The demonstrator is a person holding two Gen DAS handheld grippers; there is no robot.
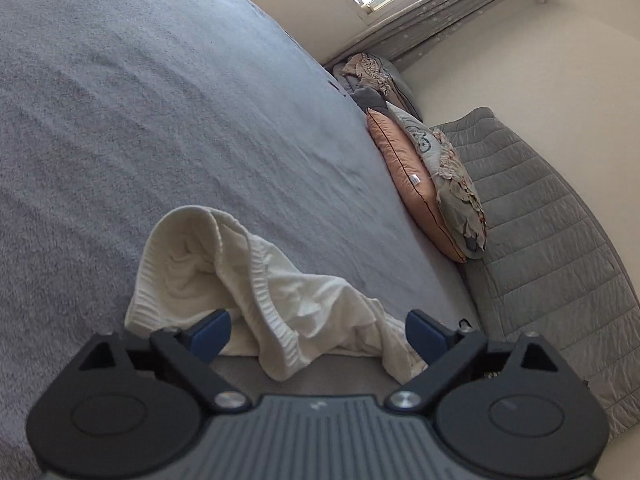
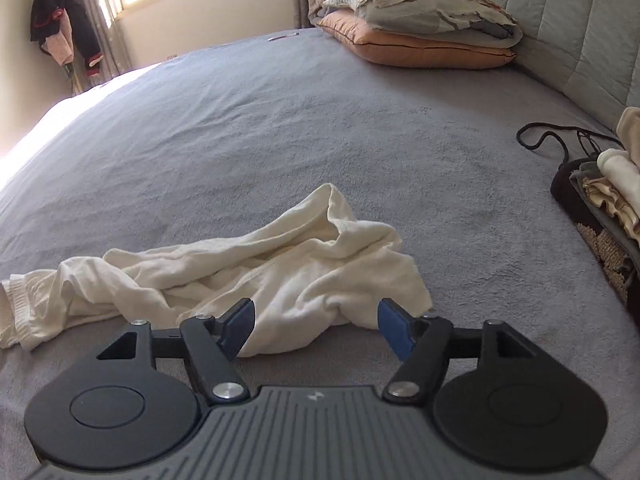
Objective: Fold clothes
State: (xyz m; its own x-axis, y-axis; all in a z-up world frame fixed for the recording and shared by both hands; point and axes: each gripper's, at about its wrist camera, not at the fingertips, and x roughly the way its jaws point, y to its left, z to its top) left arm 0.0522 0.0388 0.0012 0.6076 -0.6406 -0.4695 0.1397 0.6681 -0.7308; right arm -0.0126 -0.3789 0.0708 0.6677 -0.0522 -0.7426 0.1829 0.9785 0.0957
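I see a wide bed [image 2: 280, 128] covered in a grey-blue, slightly rippled fleece sheet, bright with sun at its far edge by the window. A crumpled cream garment [image 2: 248, 268] lies directly on it near me, its ribbed hem [image 1: 256, 280] bunched up and one end trailing off to the left. At the head end, an orange pillow [image 2: 416, 50] rests on the sheet against the quilted grey headboard, with a patterned pillow [image 2: 436, 16] stacked on top. On the right side I see a pile of folded clothes [image 2: 604, 200] sitting on the bed, and a black cord [image 2: 540, 136] looping across the sheet beside it.
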